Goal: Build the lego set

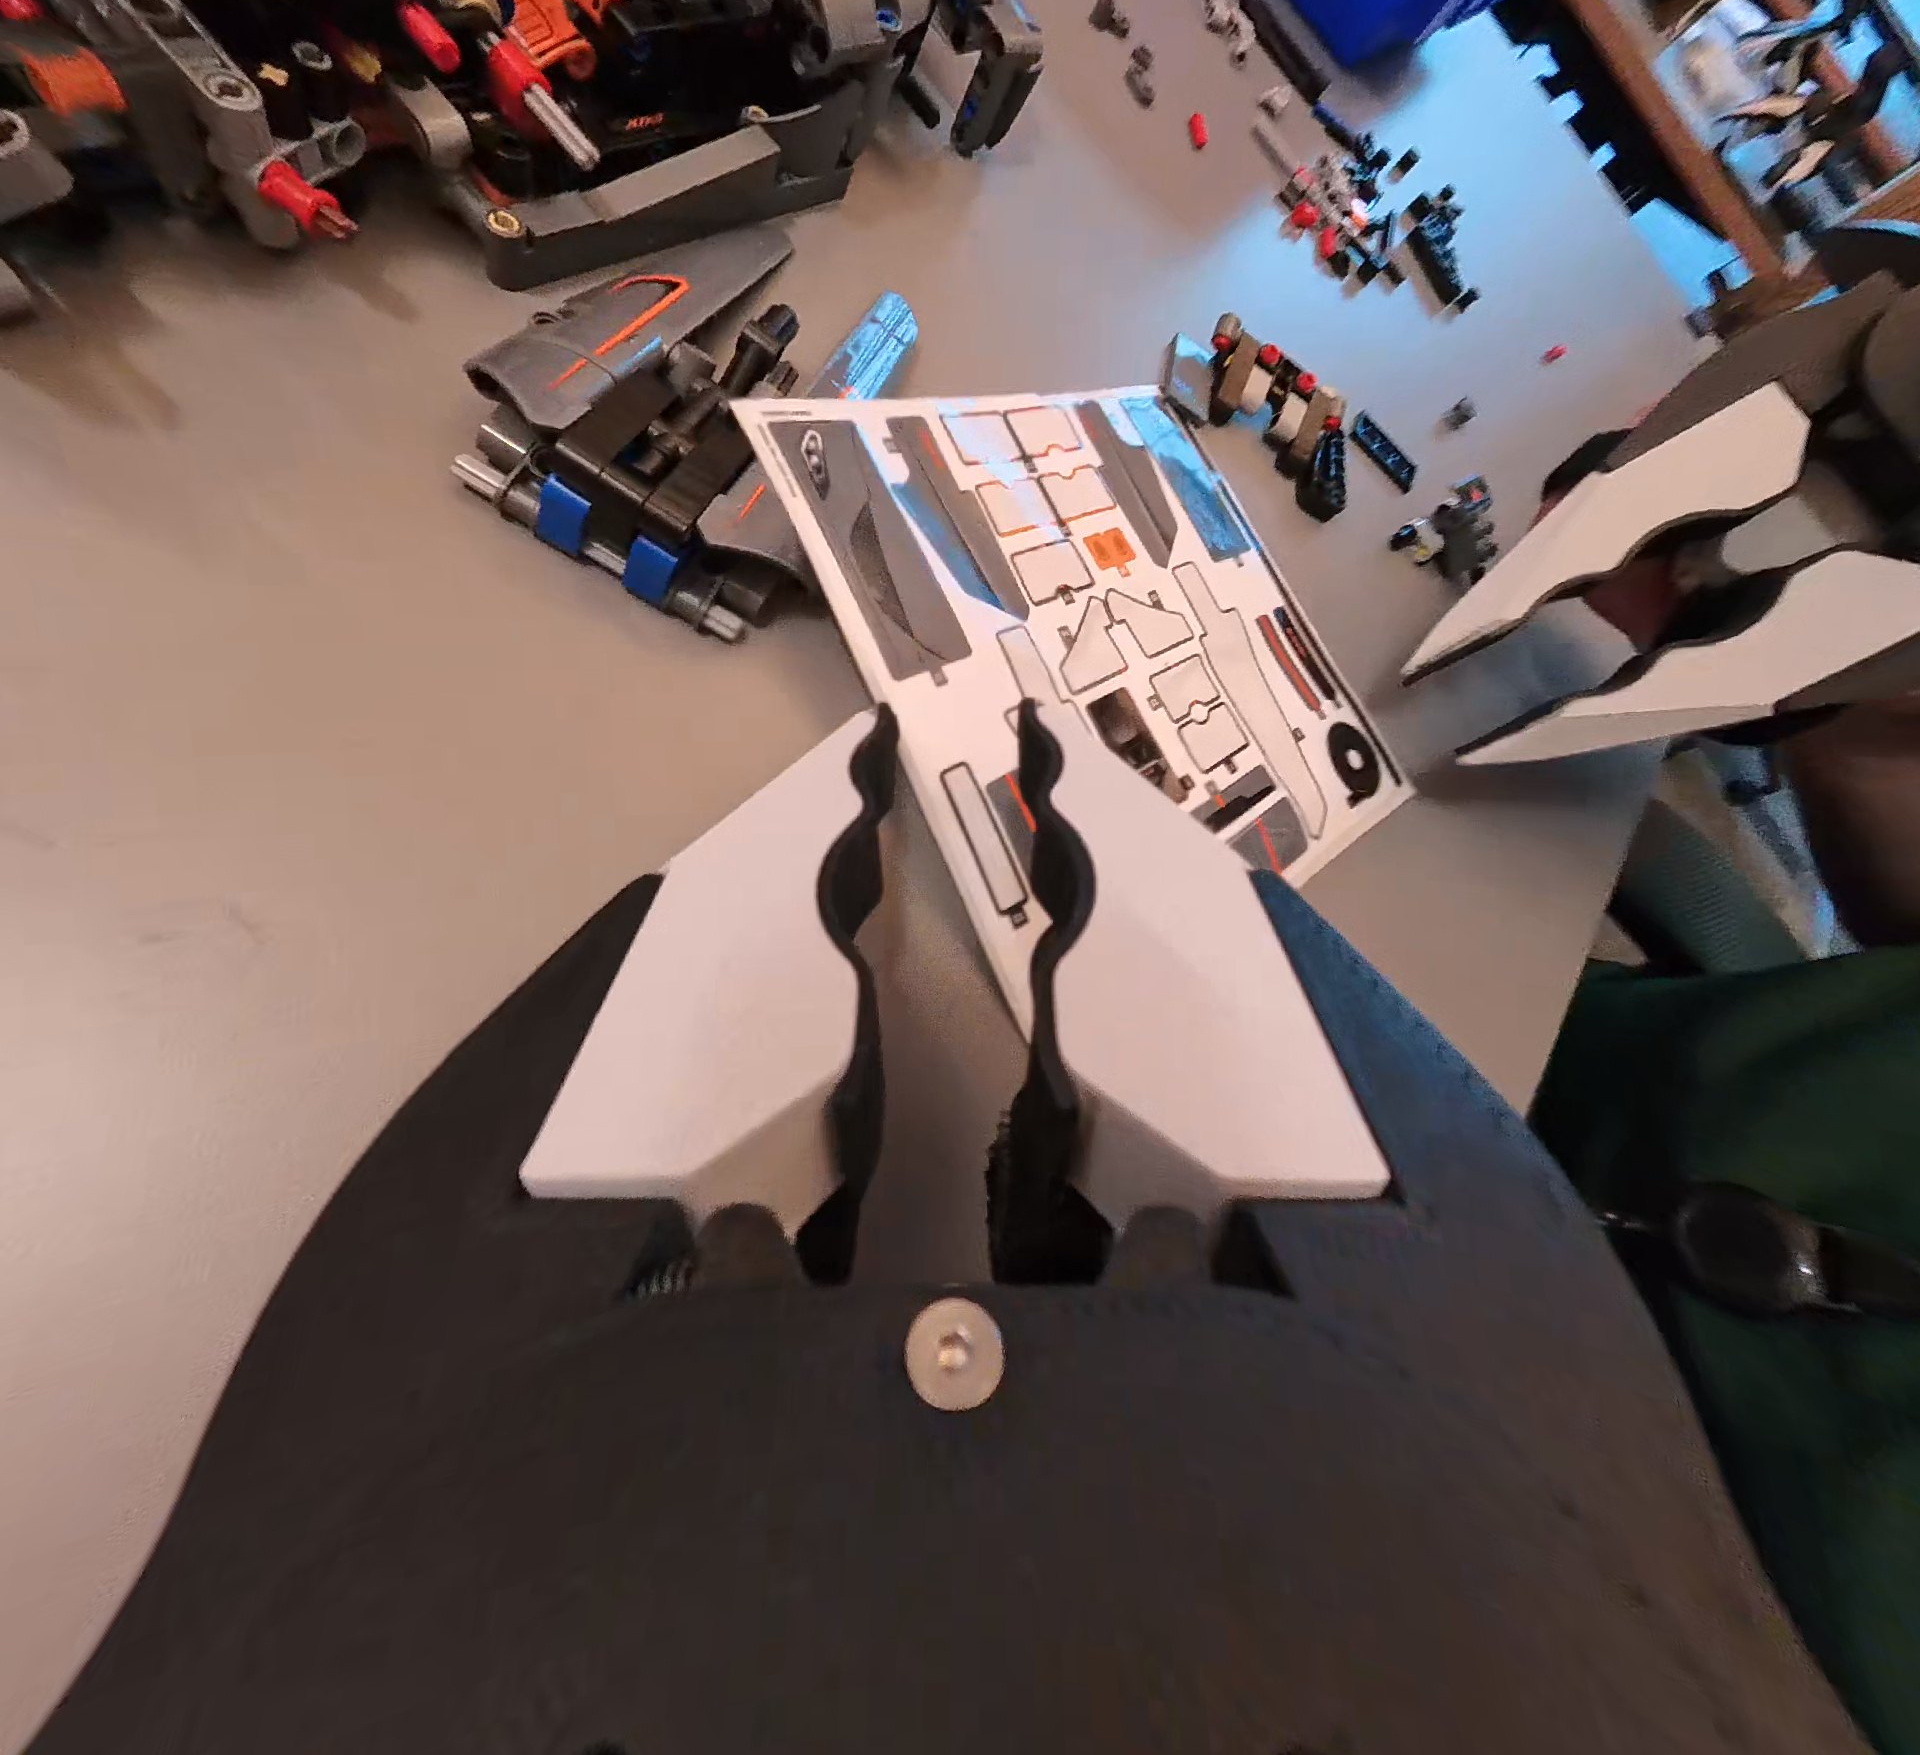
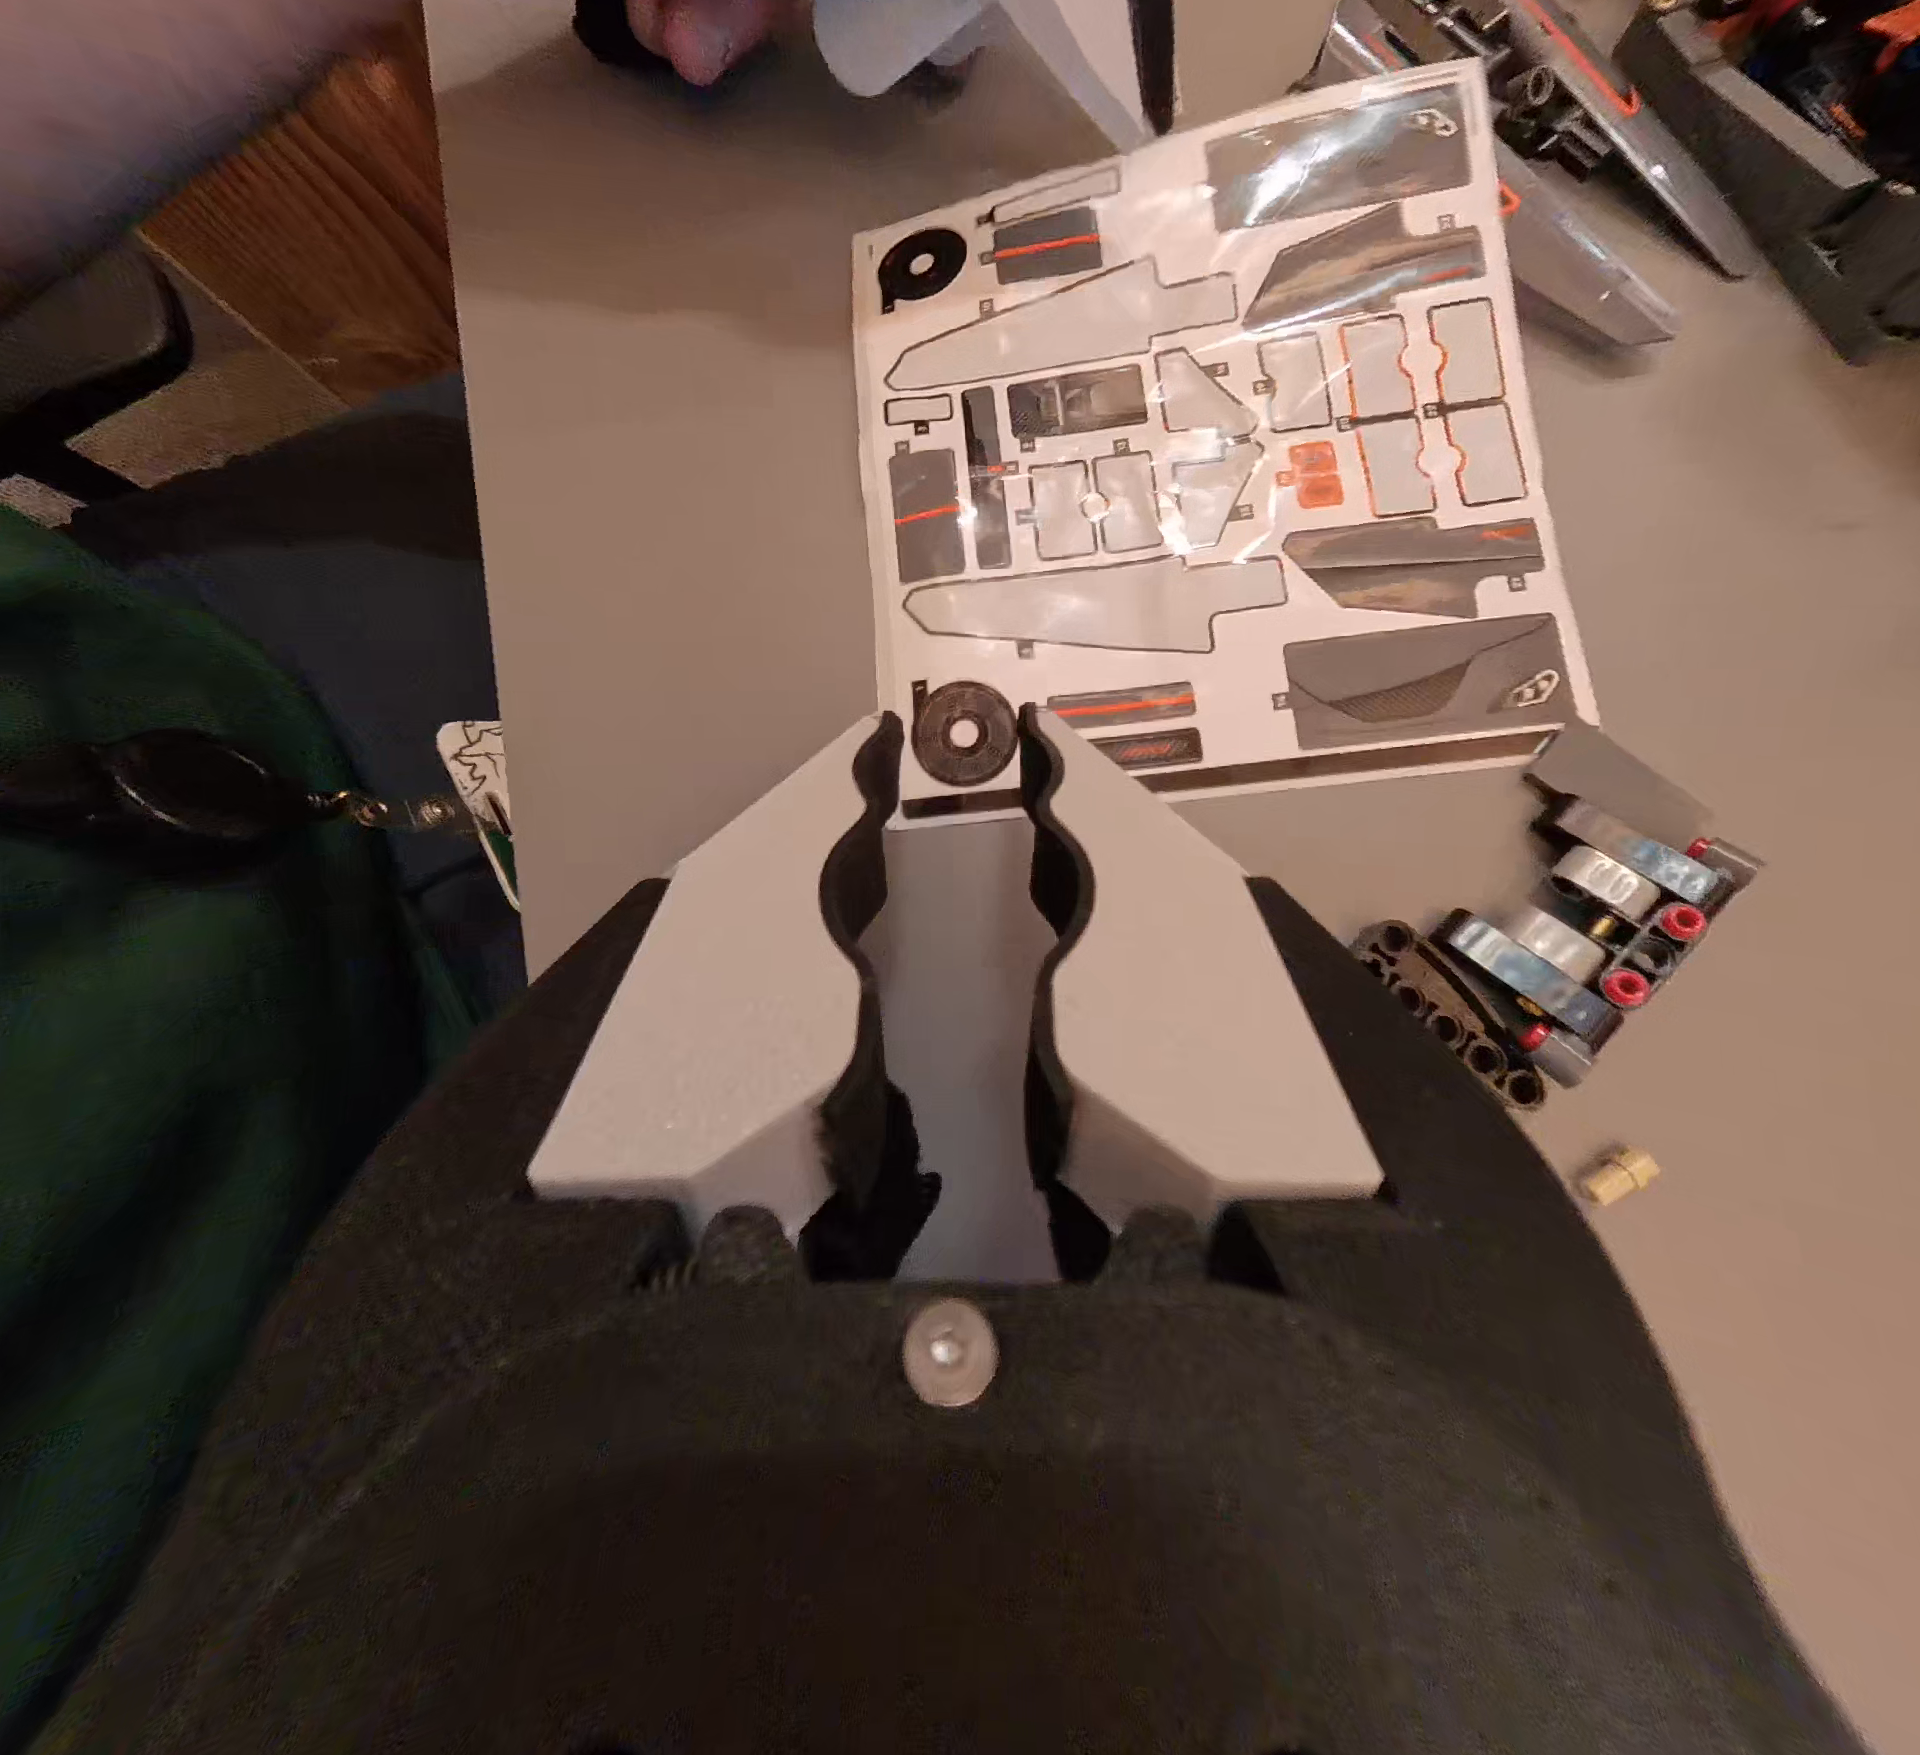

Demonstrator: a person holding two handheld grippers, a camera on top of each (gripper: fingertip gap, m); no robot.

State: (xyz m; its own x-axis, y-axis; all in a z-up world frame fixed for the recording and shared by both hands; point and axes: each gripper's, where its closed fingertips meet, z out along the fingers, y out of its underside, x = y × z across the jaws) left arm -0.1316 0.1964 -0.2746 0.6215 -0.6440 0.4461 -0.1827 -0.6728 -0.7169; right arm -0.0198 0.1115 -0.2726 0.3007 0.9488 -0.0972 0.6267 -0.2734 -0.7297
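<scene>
Left wrist view: the left gripper [image 1: 954, 718] is partly open and holds nothing; its tips hover over the near edge of the sticker sheet [image 1: 1081, 604], which lies flat on the grey tabletop [image 1: 260, 718]. Beyond the sheet lies a grey panel sub-assembly [image 1: 634, 448] with blue clips. At top left stands the large, partly built model [image 1: 436, 43]. Loose small parts [image 1: 1361, 209] lie scattered at right. The right gripper [image 1: 1621, 625] enters from the right, also open.

Right wrist view: the right gripper [image 2: 954, 729] is partly open and empty, its tips bracketing a black round sticker [image 2: 963, 734] at the near corner of the sheet. A small grey sub-assembly with red pins [image 2: 1569, 936] sits just beside the sheet. A tan connector [image 2: 1618, 1175] lies apart.

Assessment: the build appears well advanced. Several sticker outlines look already emptied, while others remain. Loose parts and sub-assemblies are not yet attached.
</scene>
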